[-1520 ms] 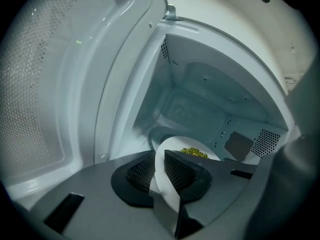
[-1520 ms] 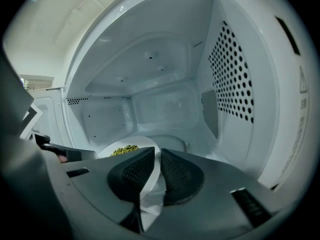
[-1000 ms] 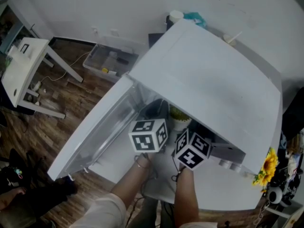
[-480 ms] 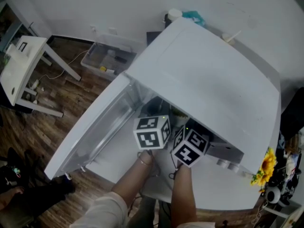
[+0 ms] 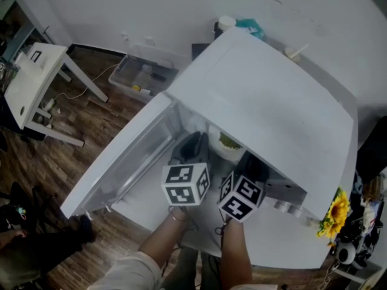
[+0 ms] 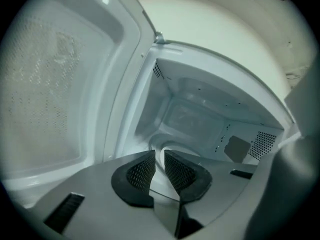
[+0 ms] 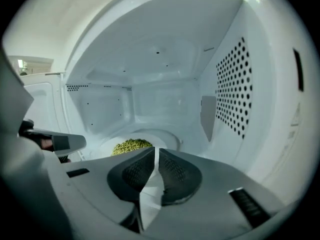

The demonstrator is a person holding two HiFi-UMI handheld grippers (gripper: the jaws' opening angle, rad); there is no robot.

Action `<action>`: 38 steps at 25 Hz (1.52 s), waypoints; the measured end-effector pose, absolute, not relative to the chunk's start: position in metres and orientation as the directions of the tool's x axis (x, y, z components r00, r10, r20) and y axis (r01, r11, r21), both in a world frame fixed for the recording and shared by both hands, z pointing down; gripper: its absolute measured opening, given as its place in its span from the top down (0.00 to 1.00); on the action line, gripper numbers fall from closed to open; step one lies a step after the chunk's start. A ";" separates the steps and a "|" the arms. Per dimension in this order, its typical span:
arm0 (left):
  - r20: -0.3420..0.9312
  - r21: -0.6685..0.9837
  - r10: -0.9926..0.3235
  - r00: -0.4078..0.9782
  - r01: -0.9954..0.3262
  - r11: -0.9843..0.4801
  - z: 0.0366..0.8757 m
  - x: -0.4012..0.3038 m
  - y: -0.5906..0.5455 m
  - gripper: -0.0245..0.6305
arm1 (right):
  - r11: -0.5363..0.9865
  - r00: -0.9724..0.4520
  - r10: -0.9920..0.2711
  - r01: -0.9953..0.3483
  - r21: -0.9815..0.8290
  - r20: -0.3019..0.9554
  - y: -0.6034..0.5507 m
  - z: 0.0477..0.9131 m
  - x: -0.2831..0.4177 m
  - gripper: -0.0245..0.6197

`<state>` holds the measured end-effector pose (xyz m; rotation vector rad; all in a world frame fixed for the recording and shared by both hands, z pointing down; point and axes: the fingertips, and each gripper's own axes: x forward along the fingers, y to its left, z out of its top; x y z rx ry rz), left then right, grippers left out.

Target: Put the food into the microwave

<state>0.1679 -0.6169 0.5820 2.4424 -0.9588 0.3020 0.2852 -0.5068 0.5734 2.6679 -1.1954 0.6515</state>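
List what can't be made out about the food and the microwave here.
1. The bowl under the food: in the right gripper view, the right gripper covers most of it; in the head view, the top of the microwave hides its far side.
2. Kind of food: green bits, too small in either view.
3. Settings of the knobs: head view, too small.

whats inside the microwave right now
A white bowl of green food, its rim held in the right gripper's jaws. The gripper body hides the bowl's base and whatever is beneath.
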 end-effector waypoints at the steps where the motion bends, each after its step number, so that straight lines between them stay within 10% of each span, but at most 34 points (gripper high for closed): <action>1: 0.373 0.358 -0.571 0.732 -0.681 -0.639 0.580 0.164 -0.610 0.86 | -0.664 0.583 -0.681 -0.747 -0.039 0.443 -0.503 0.571 0.281 0.89; 38: 0.317 0.183 -0.600 0.735 -0.668 -0.721 0.423 0.082 -0.405 0.95 | -0.252 0.196 -0.930 -0.956 -0.150 0.310 -0.349 0.425 0.174 0.93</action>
